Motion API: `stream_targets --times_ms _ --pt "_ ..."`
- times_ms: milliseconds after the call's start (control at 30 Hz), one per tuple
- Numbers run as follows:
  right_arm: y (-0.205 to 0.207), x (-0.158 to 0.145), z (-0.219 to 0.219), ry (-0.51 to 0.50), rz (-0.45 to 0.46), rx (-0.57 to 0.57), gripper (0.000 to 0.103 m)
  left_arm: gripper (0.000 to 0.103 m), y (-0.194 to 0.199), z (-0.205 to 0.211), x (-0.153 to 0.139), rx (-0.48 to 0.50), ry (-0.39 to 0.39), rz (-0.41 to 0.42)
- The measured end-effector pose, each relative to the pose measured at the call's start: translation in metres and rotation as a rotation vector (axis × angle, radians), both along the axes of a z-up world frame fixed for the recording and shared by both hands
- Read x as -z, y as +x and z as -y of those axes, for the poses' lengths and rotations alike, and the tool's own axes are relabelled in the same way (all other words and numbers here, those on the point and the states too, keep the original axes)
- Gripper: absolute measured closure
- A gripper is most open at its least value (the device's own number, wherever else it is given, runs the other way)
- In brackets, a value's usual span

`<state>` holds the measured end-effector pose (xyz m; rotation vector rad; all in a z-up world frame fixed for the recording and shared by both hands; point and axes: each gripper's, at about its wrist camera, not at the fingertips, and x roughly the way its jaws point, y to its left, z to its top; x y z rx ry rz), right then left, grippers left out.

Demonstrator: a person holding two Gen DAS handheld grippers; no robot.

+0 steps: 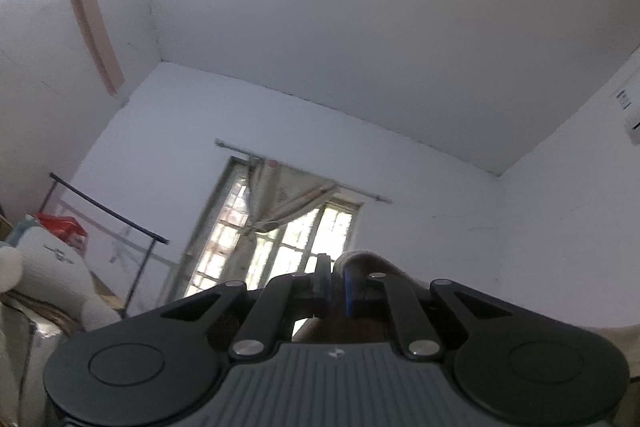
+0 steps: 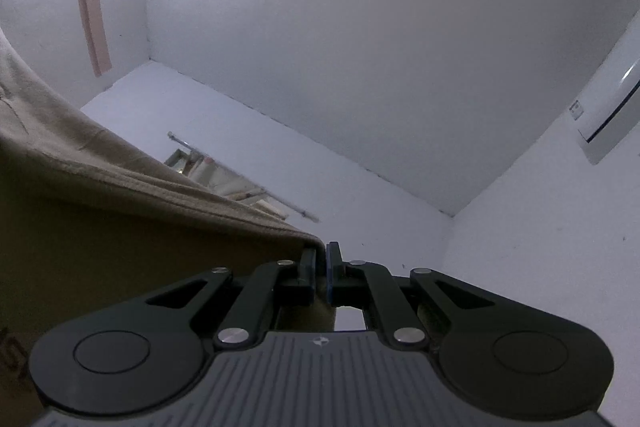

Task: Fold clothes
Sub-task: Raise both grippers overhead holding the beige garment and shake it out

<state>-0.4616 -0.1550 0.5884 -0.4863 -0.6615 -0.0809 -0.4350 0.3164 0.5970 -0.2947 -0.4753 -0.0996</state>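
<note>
Beige garment [image 2: 100, 195] hangs in the air, pinched at one top edge by the right gripper [image 2: 320, 267] and at another by the left gripper [image 1: 338, 283], both clenched on cloth and tilted up toward the curtained window [image 1: 276, 227]. Seems the lift-and-spread step; next, lay it flat somewhere below, unseen here

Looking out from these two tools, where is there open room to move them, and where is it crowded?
Open ahead, between the window and air conditioner. Crowded at left: the rack and a plush toy. The cloth fills the right tool's left side.
</note>
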Motion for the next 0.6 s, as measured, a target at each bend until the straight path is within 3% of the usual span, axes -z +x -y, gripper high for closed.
stream_targets --times_ms 200,600 --pt "0.003 0.014 0.015 0.002 -0.065 0.025 0.101 0.098 0.03 0.003 0.015 0.021 0.003 -0.043" --pt "0.061 0.059 0.041 0.045 -0.259 0.02 0.101 0.098 0.138 0.018 0.059 -0.001 -0.008 -0.255"
